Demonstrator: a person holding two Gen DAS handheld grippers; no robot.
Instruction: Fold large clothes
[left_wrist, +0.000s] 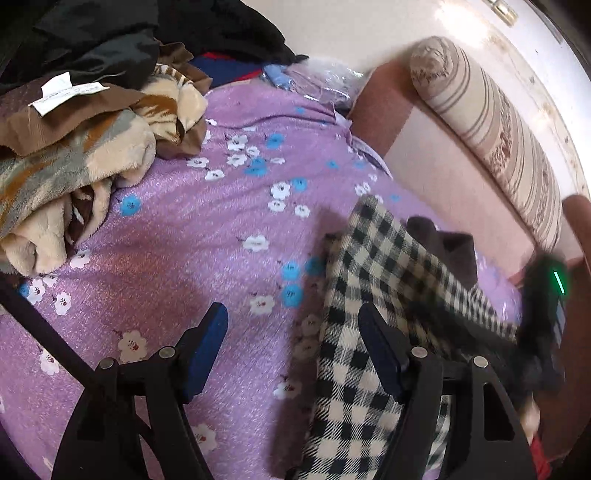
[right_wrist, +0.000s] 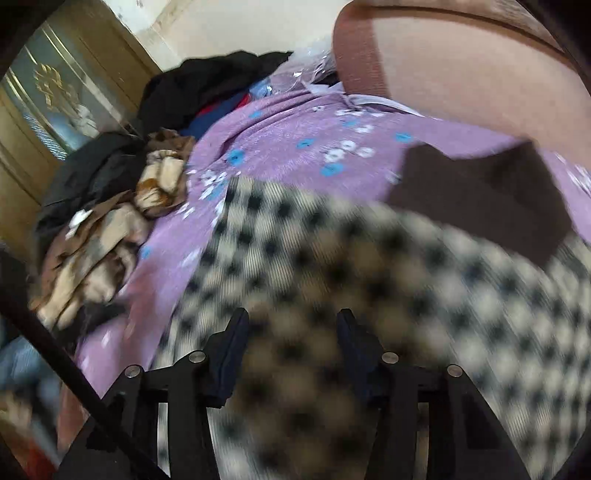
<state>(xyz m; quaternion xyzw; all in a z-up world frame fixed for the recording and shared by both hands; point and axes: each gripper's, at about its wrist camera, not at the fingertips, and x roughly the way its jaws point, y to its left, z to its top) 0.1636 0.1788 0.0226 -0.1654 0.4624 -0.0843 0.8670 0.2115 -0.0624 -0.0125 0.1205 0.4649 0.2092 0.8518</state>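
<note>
Left tongs (left_wrist: 291, 354): fingers apart, nothing between the pads; they hang over the purple floral bed cover (left_wrist: 207, 221) at the lower centre of the frame. The right finger overlaps the edge of the checked garment (left_wrist: 351, 369), contact not determinable.

Right tongs (right_wrist: 291, 354): fingers apart above the checked garment (right_wrist: 332, 258); the view is motion-blurred, so whether the pads touch the fabric cannot be determined.

One checked black-and-cream garment lies on the bed at the lower right of the left-wrist frame. Its long axis runs from the bottom edge up toward the right of centre. A dark brown part (left_wrist: 450, 247) shows at its upper right edge.

Farther, upper left: one heap of beige-and-brown fleece blanket (left_wrist: 74, 162), with dark clothing (left_wrist: 110, 40) piled behind it. Upper right: one striped bolster (left_wrist: 491, 122) along the wall.
</note>
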